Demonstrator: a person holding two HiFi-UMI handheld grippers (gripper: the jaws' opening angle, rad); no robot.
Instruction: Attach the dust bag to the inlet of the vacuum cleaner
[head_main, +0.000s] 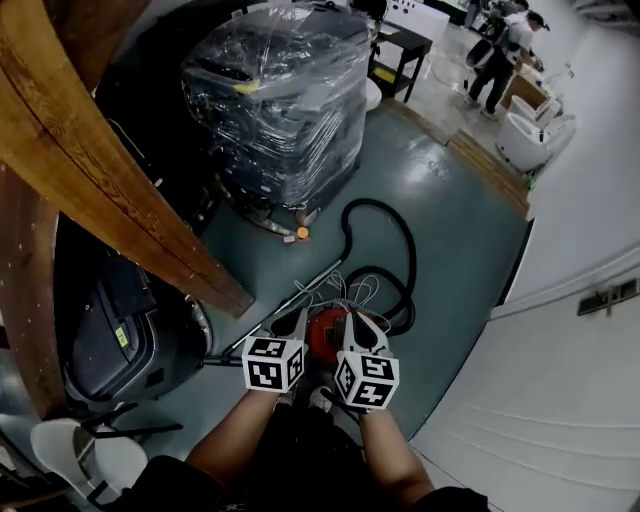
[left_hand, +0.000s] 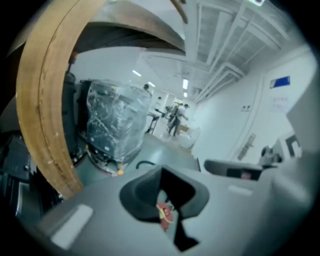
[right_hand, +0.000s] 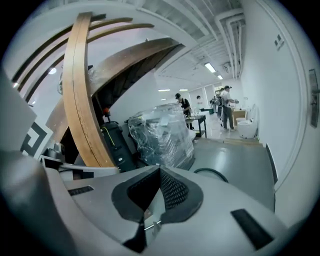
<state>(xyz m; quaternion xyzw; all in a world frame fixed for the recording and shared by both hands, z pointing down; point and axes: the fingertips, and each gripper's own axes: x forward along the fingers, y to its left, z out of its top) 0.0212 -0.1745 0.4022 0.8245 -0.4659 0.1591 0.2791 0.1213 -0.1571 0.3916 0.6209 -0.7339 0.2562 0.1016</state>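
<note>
Floor (head_main: 450, 230) — vacuum (head_main: 325, 337) between left tongs (head_main: 293, 322), right tongs (head_main: 362, 325)

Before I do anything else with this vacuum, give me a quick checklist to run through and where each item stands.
1. Vacuum within reach: ok, the red vacuum cleaner sits on the floor right below both tools.
2. Dust bag at hand: not ok, none shows in any view.
3. Inlet exposed: cannot tell, the tools cover the body.
4. Left tool free: ok, jaws together, nothing between them.
5. Right tool free: ok, jaws together, nothing between them.
6. Black hose out of the way: ok, looped on the floor beyond.
</note>
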